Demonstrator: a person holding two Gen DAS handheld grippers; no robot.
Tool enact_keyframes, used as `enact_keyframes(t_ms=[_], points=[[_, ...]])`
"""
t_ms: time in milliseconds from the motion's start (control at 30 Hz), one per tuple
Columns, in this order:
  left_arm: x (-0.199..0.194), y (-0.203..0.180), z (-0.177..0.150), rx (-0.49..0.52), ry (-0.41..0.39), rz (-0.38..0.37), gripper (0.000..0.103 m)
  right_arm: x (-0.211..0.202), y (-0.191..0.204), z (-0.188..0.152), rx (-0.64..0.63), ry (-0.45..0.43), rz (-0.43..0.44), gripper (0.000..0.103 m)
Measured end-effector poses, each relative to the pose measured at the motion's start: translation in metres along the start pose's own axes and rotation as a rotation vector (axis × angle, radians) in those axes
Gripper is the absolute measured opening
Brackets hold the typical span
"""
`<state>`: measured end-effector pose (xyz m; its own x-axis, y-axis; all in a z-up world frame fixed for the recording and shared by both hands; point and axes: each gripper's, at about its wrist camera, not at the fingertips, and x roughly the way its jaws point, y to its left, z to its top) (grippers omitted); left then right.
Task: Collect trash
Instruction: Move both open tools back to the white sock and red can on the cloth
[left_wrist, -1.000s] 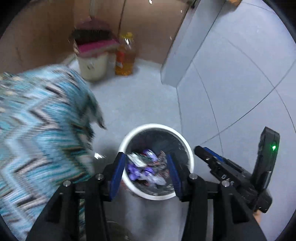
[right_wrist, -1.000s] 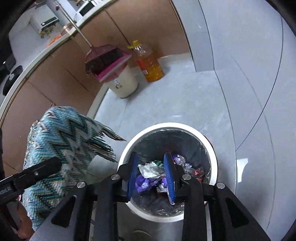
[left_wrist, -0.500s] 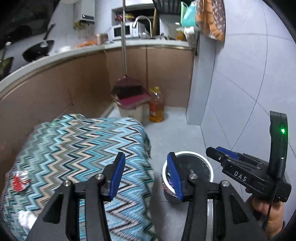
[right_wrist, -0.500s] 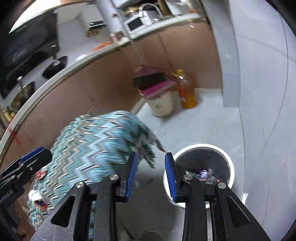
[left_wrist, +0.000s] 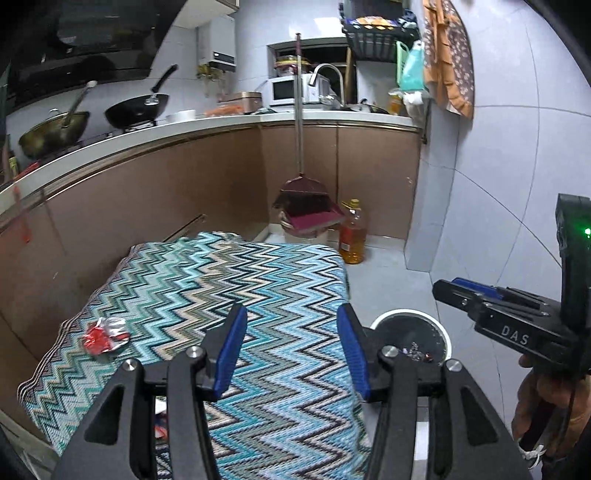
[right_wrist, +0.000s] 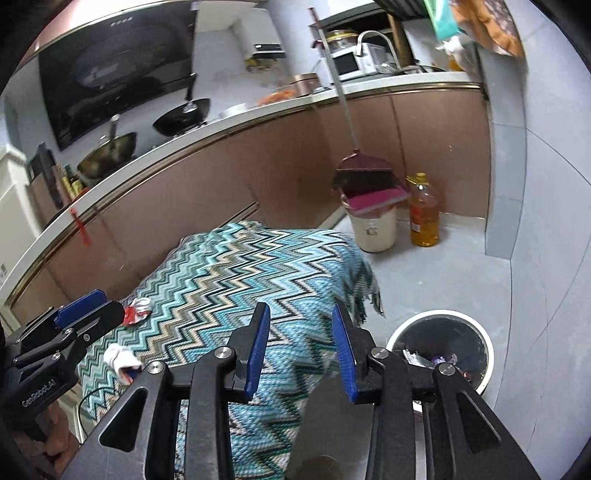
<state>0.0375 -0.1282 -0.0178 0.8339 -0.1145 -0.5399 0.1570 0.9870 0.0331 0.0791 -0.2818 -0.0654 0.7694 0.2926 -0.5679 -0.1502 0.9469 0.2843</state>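
A crumpled red and white wrapper (left_wrist: 105, 334) lies near the left edge of the table with the blue zigzag cloth (left_wrist: 229, 288); the right wrist view shows this wrapper (right_wrist: 138, 311) too. A white crumpled scrap (right_wrist: 120, 358) lies closer to me on the cloth. On the floor to the right stands the white-rimmed trash bin (left_wrist: 384, 320), holding wrappers (right_wrist: 439, 360). My left gripper (left_wrist: 291, 314) hovers above the cloth, its jaws opening with nothing between them. My right gripper (right_wrist: 300, 310) is over the cloth's right edge, jaws likewise opening and empty.
A broom with dustpan (left_wrist: 306, 206) rests on a cream bucket (right_wrist: 373, 232) beside an oil bottle (left_wrist: 352, 236) in the far corner. Brown cabinets under a counter (left_wrist: 184, 129) with pans run along the left. A tiled wall (left_wrist: 498, 184) bounds the right.
Both grippers rose from over the bin and swung left, so the cloth-covered table and the kitchen counter came into view. The jaws stand slightly wider than before.
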Motion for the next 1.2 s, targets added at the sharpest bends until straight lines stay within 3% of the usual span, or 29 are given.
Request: enact_keyframes(t_ms=[400,1200], points=[[-0.024,0.056,-0.015,-0.066,-0.036,0.068,0.049,0.004,0.055,-0.002,-0.089,0.028,0.042,0.035],[-0.031,0.165,-0.045,-0.171,-0.020,0.224,0.049,0.064,0.158,-0.012,-0.246,0.142,0.179,0.036]])
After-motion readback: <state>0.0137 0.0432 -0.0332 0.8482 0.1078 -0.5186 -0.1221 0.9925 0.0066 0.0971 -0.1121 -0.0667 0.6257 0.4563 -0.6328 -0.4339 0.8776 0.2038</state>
